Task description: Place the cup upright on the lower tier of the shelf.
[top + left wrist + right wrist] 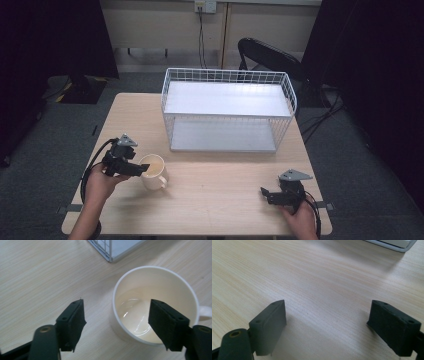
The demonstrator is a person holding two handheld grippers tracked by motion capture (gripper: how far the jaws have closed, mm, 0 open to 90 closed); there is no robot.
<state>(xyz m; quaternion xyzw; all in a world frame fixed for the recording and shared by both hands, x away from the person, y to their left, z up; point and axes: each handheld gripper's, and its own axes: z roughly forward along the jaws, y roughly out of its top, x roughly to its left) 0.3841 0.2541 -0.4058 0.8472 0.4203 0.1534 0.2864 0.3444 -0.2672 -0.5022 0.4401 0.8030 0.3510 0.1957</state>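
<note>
One mug (154,171) stood at seven o'clock of one wire rack (227,110); left tool (116,322) straddled its rim unclamped, right tool (328,325) gaped empty.

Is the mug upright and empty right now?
Upright and empty: the mug stands on its base on the table, mouth up, with its glossy bare bottom showing in the left gripper view.

One cream mug (154,172) is counted on the tabletop (220,195), and one white wire rack (227,110) with two shelves is seen behind it. Two tools are counted, the left tool (141,169) and the right tool (265,194), each held in one hand. One black folding chair (270,57) is seen beyond the tabletop.
</note>
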